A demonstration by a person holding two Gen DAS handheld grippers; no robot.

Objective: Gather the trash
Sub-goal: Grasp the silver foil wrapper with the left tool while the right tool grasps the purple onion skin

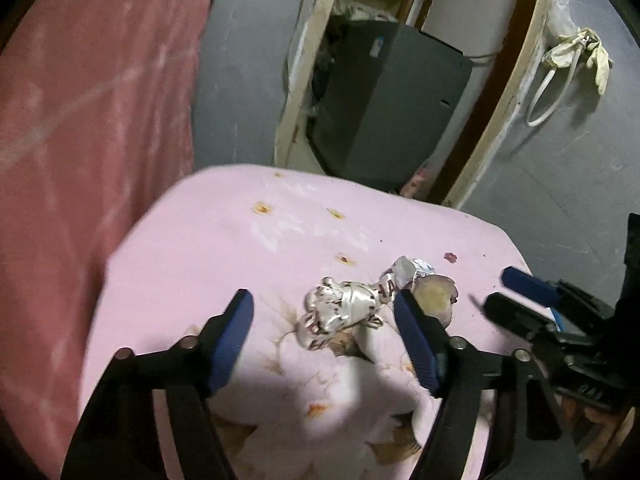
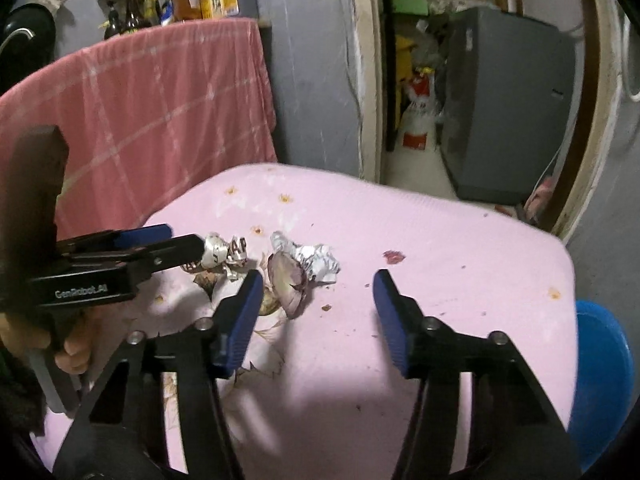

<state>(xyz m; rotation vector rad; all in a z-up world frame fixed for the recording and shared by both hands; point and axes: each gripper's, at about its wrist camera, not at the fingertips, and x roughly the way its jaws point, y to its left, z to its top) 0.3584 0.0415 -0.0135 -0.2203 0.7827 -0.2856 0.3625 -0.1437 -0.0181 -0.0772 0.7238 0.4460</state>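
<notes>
Item: trash-collection scene, approach stage, nothing yet lifted. Surface: pink cloth-covered tabletop with faint floral print and scattered small stains and crumbs. Trash, lot one: crumpled printed wrapper, silver-white with dark lettering, lying near the middle of the cloth; seen also from the right wrist view. Lot two: crumpled foil, just beyond and touching or nearly touching lot three, a purple onion peel, cupped and papery, resting on the cloth beside the wrapper. Left tool: fingers spread wide, holding nothing, straddling the wrapper from the near side; the right-hand blue pad stands just before the onion peel. Right tool: likewise spread wide and holding nothing, its left pad close by the peel, the gap mostly over bare cloth to the right of the trash. Judgement: the step in hand is lining up the first pick, most likely the wrapper by the left tool. Next move calls for lowering until the pads flank the crumple, then closing gently; the wrapper is light and springy, and may slip or drag the neighbouring peel. Possible receptacle: blue rounded object at the tabletop's right edge; its nature cannot be told. Background: pink checked cloth hanging behind.
</notes>
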